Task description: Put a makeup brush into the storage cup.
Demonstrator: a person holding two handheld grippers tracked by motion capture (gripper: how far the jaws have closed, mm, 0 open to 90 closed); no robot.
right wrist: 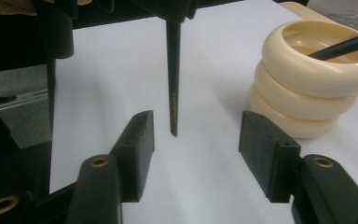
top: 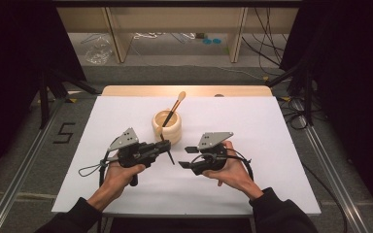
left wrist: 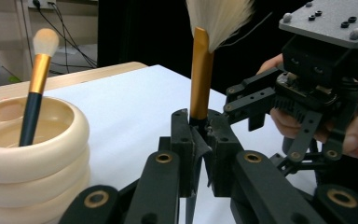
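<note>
I see the makeup brush [left wrist: 200,74] standing upright in my left gripper [left wrist: 199,135], its gold ferrule and pale bristles on top, its thin black handle tapering down to a tip just above the white tabletop [top: 252,145]. It hangs just beside the cream ribbed cup [top: 167,127].

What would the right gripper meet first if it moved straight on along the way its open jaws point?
Probably the dark brush handle held by the left gripper; it hangs ahead of the right gripper, though depth is uncertain.
</note>
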